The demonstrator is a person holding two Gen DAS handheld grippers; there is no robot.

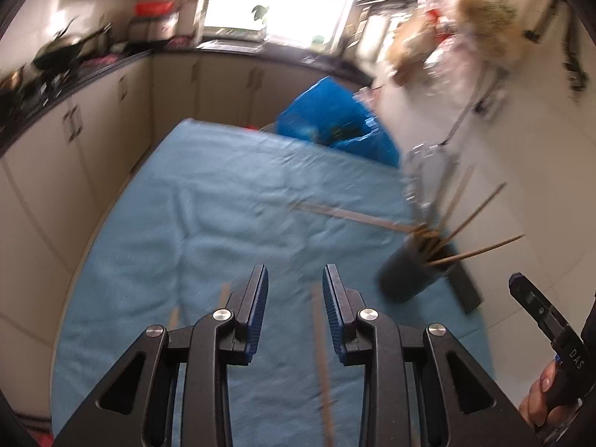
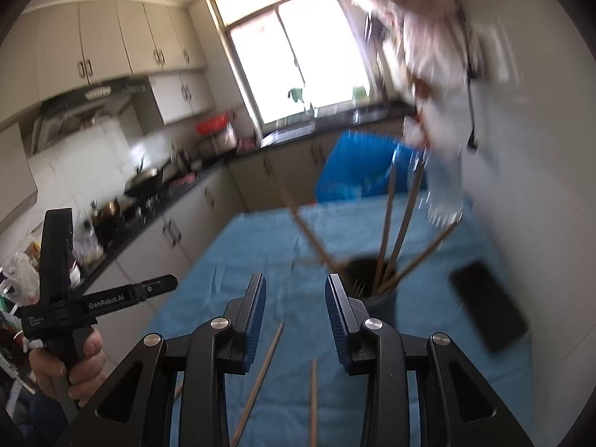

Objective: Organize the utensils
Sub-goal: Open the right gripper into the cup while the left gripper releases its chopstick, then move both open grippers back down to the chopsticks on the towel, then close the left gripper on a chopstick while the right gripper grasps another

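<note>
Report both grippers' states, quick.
Left gripper: open, holding nothing.
Right gripper: open, holding nothing.

At the top middle of both views a large window [image 2: 298, 56] lets in strong daylight. Under it a dark countertop [image 2: 208, 178] turns the corner and runs along the left side of the frame. Pale base cabinets [image 1: 67, 138] stand below it. In the right wrist view, cream wall cabinets [image 2: 111, 41] hang at upper left, with a range hood [image 2: 89, 104] beneath them. The white wall [image 2: 540, 171] fills the right side. The picture is blurred there.
</note>
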